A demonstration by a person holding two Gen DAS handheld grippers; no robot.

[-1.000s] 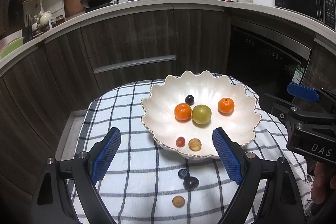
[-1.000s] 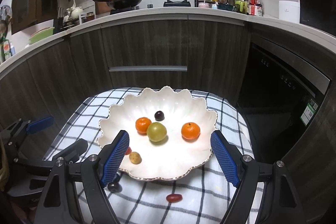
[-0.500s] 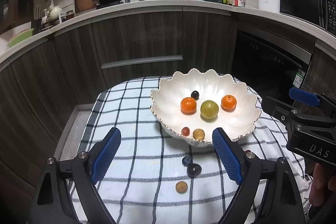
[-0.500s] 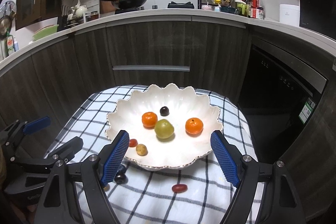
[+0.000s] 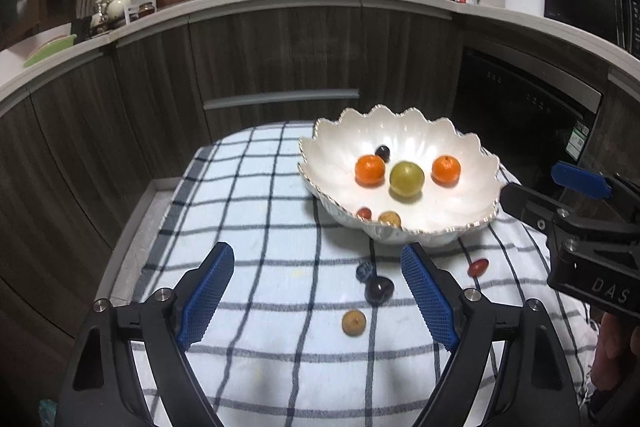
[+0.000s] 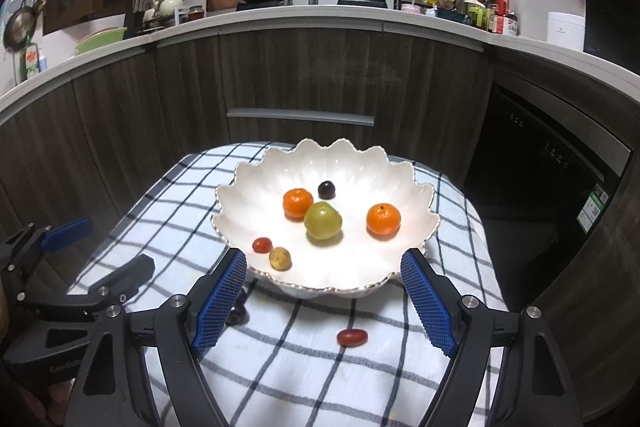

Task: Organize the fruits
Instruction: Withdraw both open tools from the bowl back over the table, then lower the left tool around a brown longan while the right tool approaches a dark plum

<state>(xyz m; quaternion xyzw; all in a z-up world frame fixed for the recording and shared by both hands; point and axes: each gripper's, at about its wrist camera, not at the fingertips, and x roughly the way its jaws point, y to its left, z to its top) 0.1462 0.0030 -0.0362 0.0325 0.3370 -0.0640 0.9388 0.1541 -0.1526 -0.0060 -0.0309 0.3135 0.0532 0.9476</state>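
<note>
A white scalloped bowl sits toward the far right of a blue-checked cloth and holds two tangerines, a green round fruit, a dark grape, a small red tomato and a tan longan. On the cloth just near the bowl lie a blueberry, a dark plum, another longan and an oblong red tomato. The left gripper hovers over the cloth with jaws spread wide, holding nothing. The right gripper hangs near the bowl's near rim, jaws likewise wide apart and empty.
</note>
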